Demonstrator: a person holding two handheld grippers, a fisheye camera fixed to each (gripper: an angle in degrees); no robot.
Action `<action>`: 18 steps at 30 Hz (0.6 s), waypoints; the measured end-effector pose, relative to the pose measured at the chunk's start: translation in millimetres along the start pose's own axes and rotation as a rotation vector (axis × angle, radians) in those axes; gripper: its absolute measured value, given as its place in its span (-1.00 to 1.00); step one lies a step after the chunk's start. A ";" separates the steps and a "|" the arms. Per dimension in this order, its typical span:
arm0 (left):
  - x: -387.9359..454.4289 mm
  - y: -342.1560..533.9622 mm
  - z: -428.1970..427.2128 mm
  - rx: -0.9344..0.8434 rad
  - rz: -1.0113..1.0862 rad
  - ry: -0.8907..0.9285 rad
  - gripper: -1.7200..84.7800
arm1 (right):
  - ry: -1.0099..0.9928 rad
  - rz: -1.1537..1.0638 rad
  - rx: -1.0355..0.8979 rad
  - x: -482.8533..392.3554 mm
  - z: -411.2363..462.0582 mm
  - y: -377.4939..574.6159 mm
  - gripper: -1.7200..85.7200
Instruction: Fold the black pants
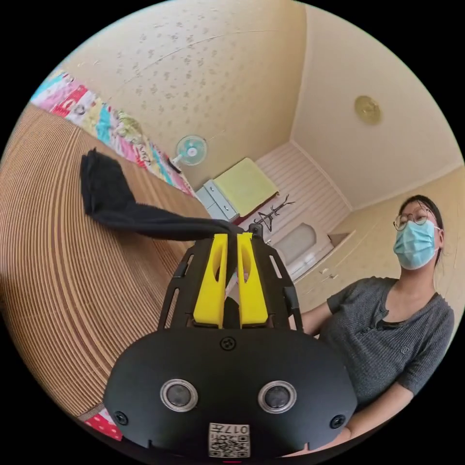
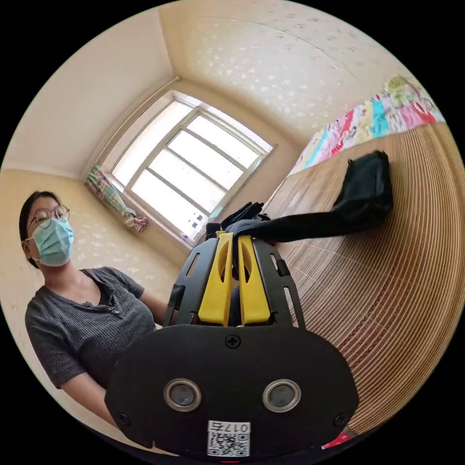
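Left gripper [image 1: 232, 236]: I held it raised above the ribbed mat [image 1: 63, 271], tipped up so its camera took in the ceiling and the far wall. Yellow jaws nearly pressed together, pinching a bunched end of the black pants [image 1: 104, 189]. From the jaw tips the cloth ran out taut as a narrow band, down to a dark heap lying on the mat near its far edge, just short of the patchwork bedding [image 1: 104, 123].

Right gripper [image 2: 234, 236]: I held it at a like height and tilt, facing the window [image 2: 189, 167]. Jaws nearly closed, clamped on another gathered end of the black pants [image 2: 363, 191]; a little loose cloth stood up beyond the tips. The band stretched from there to the same heap on the mat [image 2: 387, 310], close to the edge by the bedding [image 2: 368, 123].

Person [image 1: 387, 334]: seated beside the mat, upper arms lowered toward the grippers.
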State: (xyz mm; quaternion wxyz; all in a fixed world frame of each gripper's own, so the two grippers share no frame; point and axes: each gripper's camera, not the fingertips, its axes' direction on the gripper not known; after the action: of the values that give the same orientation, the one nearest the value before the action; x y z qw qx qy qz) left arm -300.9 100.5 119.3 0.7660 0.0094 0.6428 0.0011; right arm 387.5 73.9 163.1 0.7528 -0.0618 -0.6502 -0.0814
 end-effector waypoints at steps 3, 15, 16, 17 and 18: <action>93.9 -38.5 -15.4 0.048 0.193 -0.030 -0.88 | 0.022 -0.184 0.018 -92.6 -25.2 -31.7 -0.92; 296.4 -131.8 -47.0 0.283 0.471 -0.172 -0.90 | 0.211 -0.448 0.121 -319.9 -70.0 -128.4 -0.92; 290.0 -135.3 -45.9 0.282 0.442 -0.183 -0.91 | 0.234 -0.401 0.112 -309.4 -65.6 -137.1 -0.92; 273.6 -141.5 -42.7 0.275 0.389 -0.212 -0.91 | 0.239 -0.375 0.109 -301.2 -63.2 -141.1 -0.92; 252.0 -147.5 -38.3 0.266 0.337 -0.239 -0.91 | 0.245 -0.319 0.102 -279.5 -57.9 -149.5 -0.92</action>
State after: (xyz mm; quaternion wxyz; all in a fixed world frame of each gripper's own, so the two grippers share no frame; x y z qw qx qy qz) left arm -296.4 -43.1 -137.8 0.8175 0.2174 0.5315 0.0431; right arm 373.9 -72.1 -123.8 0.8060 0.0903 -0.5587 -0.1734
